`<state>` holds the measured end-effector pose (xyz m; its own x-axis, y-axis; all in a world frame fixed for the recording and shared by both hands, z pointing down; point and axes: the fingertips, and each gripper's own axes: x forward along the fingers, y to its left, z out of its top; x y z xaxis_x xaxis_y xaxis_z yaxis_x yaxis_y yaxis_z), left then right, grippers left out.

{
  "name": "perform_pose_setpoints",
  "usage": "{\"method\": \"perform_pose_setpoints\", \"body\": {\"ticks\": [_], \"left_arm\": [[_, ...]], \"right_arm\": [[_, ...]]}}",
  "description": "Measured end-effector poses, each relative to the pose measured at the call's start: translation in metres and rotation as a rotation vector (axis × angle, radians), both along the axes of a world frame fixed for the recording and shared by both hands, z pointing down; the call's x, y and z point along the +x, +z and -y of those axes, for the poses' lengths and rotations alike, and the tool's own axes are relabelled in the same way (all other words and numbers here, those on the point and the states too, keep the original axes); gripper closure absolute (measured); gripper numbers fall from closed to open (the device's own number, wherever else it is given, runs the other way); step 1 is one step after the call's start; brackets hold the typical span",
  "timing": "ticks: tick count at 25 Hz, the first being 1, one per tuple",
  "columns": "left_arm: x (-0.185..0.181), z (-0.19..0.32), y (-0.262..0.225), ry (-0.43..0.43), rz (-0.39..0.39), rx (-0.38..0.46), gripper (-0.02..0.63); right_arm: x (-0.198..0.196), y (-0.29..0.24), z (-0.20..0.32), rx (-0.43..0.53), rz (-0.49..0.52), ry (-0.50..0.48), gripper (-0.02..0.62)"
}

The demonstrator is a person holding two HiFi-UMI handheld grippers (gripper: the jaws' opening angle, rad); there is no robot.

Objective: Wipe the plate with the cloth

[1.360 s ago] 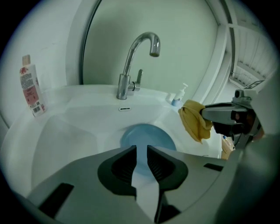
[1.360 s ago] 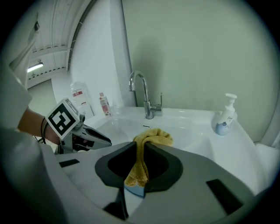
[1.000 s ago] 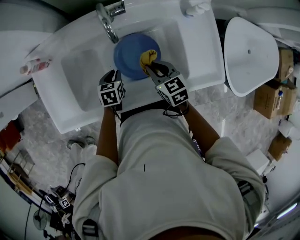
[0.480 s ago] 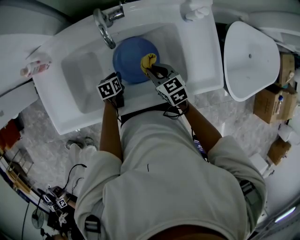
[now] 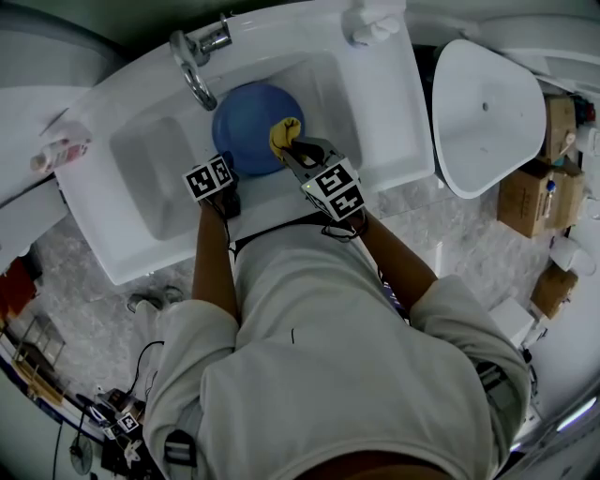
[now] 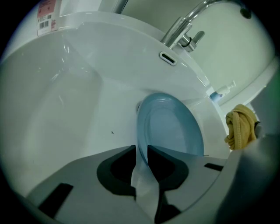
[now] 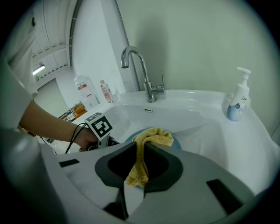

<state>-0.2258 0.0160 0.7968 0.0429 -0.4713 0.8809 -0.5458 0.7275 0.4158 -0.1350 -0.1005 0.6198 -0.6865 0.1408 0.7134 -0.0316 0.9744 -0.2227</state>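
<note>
**Head view.** I see the plate (image 5: 242, 120) in the sink (image 5: 141, 202), just below the faucet (image 5: 192, 64). The left gripper (image 5: 226, 165) sits at the plate's near rim. The right gripper (image 5: 291, 150) reaches in from the near right, with the cloth (image 5: 283, 133) bunched at its tip over the plate's right edge. A soap bottle (image 5: 371, 22) stands on the far corner of the sink.

**Left gripper view.** The jaws are pressed together on the plate's near rim, which runs down between them. The plate rises out of the jaws into the basin, and its hollow face shows. The cloth hangs at the right of the frame. A strip of white basin shows between it and the plate's edge.

**Right gripper view.** The jaws are clamped on the cloth. One fold hangs down between them and the rest bulges out above their tips. A sliver of blue plate shows just behind the bunched cloth. I cannot tell from any view whether cloth and plate are touching. The left gripper's marker cube is at the left, with the person's hand (image 7: 81, 139) behind it. The faucet stands at the back of the sink and the soap bottle at the right.
</note>
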Motion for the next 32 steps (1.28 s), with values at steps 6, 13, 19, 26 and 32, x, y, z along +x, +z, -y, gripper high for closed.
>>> {"method": "perform_pose_setpoints", "body": {"ticks": [6, 13, 19, 26, 32], "left_arm": [[0.001, 0.004, 0.005, 0.027, 0.006, -0.011, 0.525], [0.002, 0.007, -0.008, 0.02, -0.006, 0.046, 0.529], [-0.001, 0.006, -0.03, 0.03, 0.022, 0.07, 0.538], [-0.003, 0.002, -0.054, 0.018, 0.048, 0.087, 0.537], [-0.003, 0.002, -0.07, 0.052, 0.074, 0.073, 0.531]], "right_arm": [[-0.006, -0.001, -0.005, 0.007, -0.007, -0.024, 0.543], [-0.011, -0.007, -0.012, 0.015, 0.0, -0.047, 0.543], [-0.015, -0.008, -0.016, 0.013, 0.008, -0.058, 0.543], [-0.02, -0.009, -0.018, 0.008, 0.025, -0.066, 0.543], [-0.024, 0.002, -0.005, -0.004, 0.023, -0.045, 0.543]]}}
